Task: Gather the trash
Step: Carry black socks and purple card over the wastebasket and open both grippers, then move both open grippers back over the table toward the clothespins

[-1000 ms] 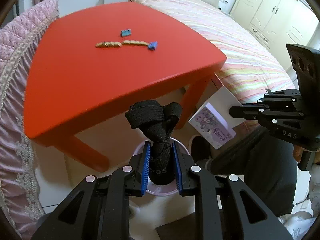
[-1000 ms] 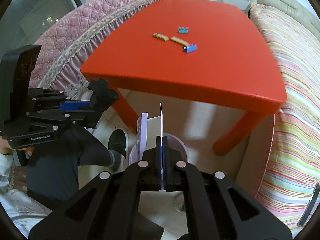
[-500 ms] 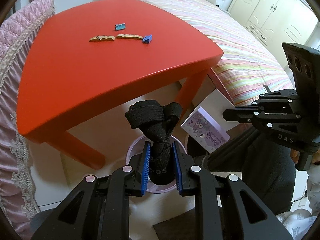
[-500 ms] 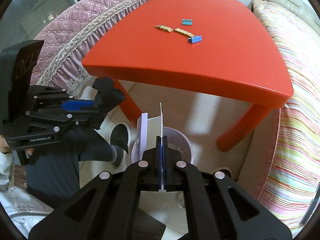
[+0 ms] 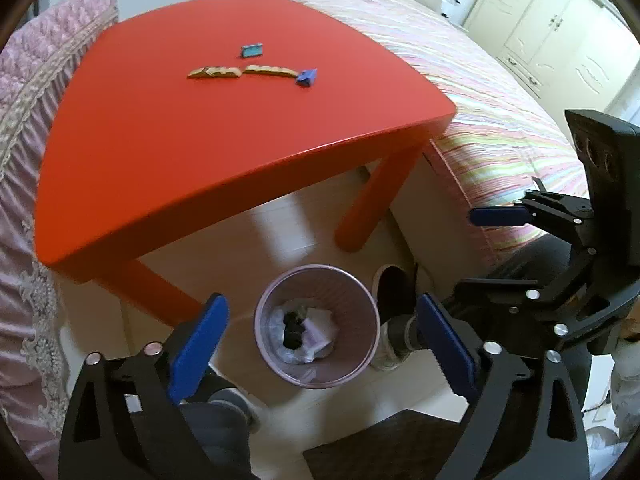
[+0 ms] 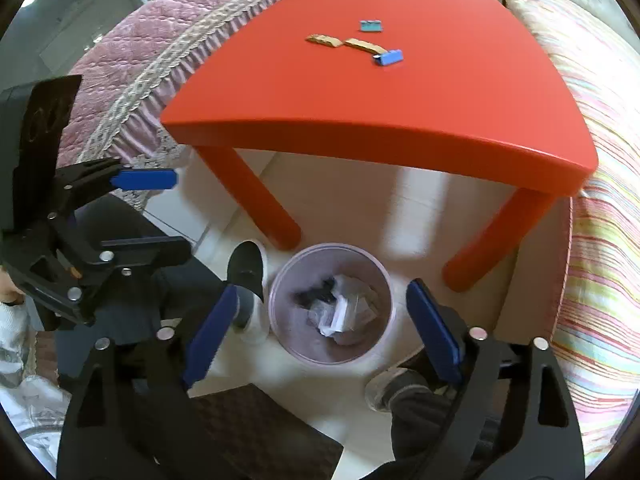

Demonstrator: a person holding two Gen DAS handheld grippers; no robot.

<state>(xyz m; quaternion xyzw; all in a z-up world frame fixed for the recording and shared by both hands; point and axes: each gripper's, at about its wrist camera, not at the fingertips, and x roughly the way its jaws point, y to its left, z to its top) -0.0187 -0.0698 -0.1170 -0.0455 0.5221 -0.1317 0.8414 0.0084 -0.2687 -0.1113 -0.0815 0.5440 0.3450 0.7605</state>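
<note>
From the left wrist, my left gripper [image 5: 320, 344] tilts steeply down over the bin [image 5: 317, 326] on the floor, fingers just sprung wide, nothing between them; black cloth [image 5: 291, 330] and paper [image 5: 320, 326] lie inside. Beyond, the red desk [image 5: 200, 132] carries small scraps [image 5: 256, 70]. From the right wrist, my right gripper [image 6: 318, 330] also just released, empty (a pink bedspread [image 6: 132, 60] shows here).

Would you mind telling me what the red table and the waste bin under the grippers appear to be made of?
The red table looks like painted or lacquered wood or board: an even, smooth semi-gloss surface with soft reflections, though plastic can't be ruled out. The waste bin seems to be thin translucent pale-pink plastic with fine vertical ribbing on its wall.
</note>
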